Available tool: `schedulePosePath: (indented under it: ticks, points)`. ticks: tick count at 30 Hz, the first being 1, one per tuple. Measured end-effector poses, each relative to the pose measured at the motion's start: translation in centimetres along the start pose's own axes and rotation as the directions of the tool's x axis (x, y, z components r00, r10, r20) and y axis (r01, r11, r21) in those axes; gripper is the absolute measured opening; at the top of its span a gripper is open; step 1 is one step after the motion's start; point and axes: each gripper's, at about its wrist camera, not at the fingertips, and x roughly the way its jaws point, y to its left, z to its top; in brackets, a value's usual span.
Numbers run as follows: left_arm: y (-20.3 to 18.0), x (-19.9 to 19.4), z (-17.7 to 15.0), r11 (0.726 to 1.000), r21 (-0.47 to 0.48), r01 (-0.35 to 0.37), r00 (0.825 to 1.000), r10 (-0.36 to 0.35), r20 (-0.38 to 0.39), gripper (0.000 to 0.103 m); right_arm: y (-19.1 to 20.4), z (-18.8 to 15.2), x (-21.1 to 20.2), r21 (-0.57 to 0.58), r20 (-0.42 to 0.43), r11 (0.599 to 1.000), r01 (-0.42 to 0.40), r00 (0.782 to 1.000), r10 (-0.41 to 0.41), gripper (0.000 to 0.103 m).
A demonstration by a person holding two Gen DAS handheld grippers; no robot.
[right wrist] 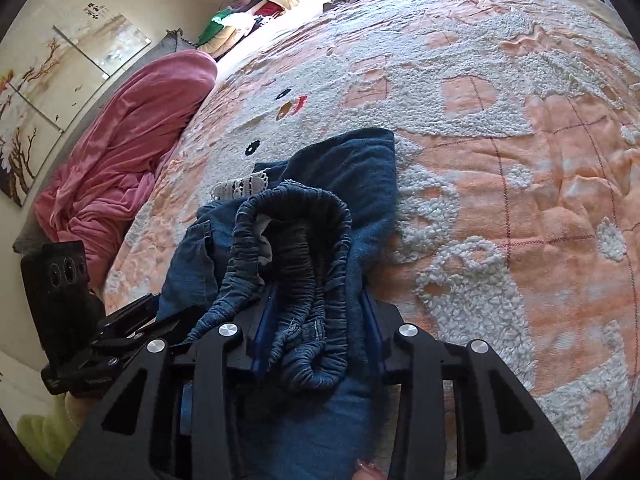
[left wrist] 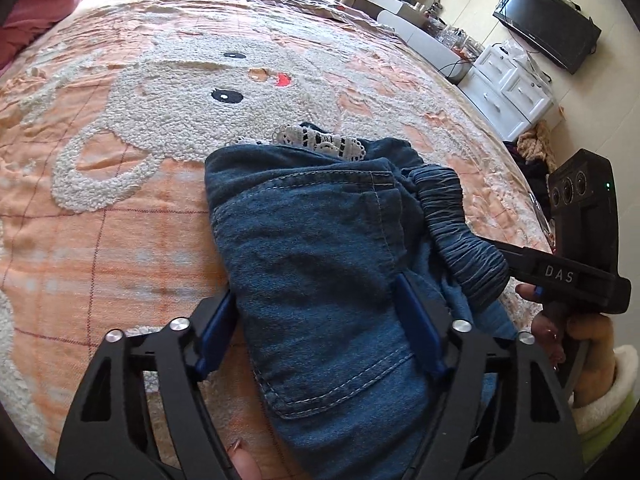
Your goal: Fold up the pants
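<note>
Two hand-held grippers (left wrist: 320, 320) (right wrist: 316, 340) each pinch one pair of denim pants (left wrist: 304, 232) on one bedspread (left wrist: 120, 240).

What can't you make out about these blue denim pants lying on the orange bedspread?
- Legs of the blue denim pants: in both views, folded under the top layers.
- Left hand-held gripper: in its own view, whether the blue pads press the denim is unclear.
- Right hand-held gripper: in its own view, the bunched elastic waistband covers its pads.

Both wrist-mounted, angled down close over the bedspread (left wrist: 100, 240); shared: denim pants (left wrist: 320, 272) at 6 o'clock.
</note>
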Motion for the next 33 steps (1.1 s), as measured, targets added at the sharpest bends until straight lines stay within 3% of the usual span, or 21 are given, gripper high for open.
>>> schedulePosePath:
  ticks: [5,14,22,33]
  points:
    - [-0.5,-1.0,0.3,1.0,0.018,0.0,0.999,-0.001,0.045,0.026,1.7,-0.8,-0.8,-0.077,0.073,0.996,0.033,0.997,-0.027,0.026]
    - [-1.0,-2.8,1.0,0.999,0.043,0.001,0.995,-0.006,0.102,0.02,4.3,-0.8,-2.1,-0.168,0.162,0.985,0.037,0.987,-0.009,0.021]
    - [-0.1,-5.6,3.6,0.996,0.055,-0.076,0.974,0.062,0.219,0.02,8.3,2.2,-1.8,-0.266,0.206,0.963,0.038,0.978,0.018,0.021]
    - [2.5,-5.2,6.7,0.992,0.023,-0.126,0.972,0.119,0.201,0.02,9.6,5.6,1.5,-0.264,0.188,0.964,0.031,0.982,0.02,0.021]
